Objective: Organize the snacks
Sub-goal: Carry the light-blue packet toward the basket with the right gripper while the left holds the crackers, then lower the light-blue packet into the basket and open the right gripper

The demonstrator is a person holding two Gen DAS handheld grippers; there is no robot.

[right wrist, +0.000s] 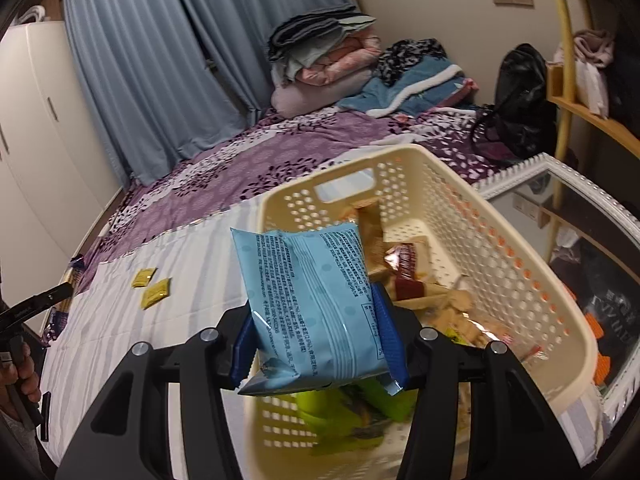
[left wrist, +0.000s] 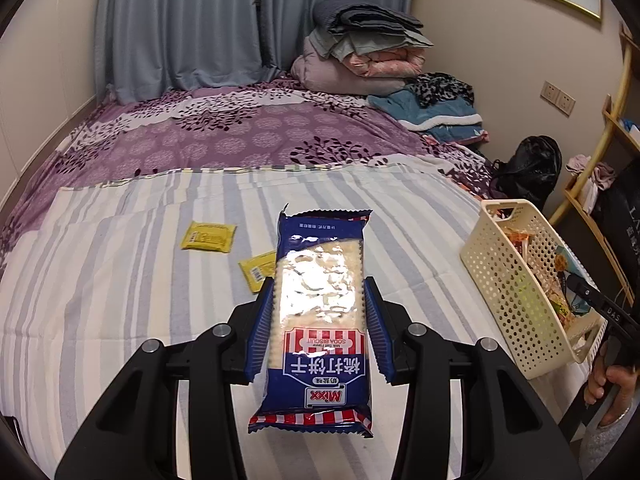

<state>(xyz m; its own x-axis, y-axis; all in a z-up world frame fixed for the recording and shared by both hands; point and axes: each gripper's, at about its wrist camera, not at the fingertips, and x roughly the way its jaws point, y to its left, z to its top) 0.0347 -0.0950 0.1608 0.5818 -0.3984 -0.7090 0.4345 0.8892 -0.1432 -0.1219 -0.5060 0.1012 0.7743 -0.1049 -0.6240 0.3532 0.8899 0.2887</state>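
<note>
My left gripper (left wrist: 318, 300) is shut on a blue soda biscuit pack (left wrist: 320, 320) and holds it above the striped sheet. My right gripper (right wrist: 316, 312) is shut on a light blue snack bag (right wrist: 312, 304) and holds it over the near end of the cream perforated basket (right wrist: 520, 264). The basket holds several snacks, among them a green pack (right wrist: 352, 408) and a dark red pack (right wrist: 406, 276). In the left wrist view the basket (left wrist: 508, 280) stands at the right. Two yellow packets (left wrist: 208, 237) (left wrist: 258, 270) lie on the sheet; they also show in the right wrist view (right wrist: 154, 286).
The striped sheet (left wrist: 120, 280) covers the near part of a bed with a purple floral cover (left wrist: 240, 132). Folded bedding (left wrist: 360, 52) and a black bag (left wrist: 528, 168) sit at the far end. A white-framed mirror (right wrist: 580, 240) lies right of the basket.
</note>
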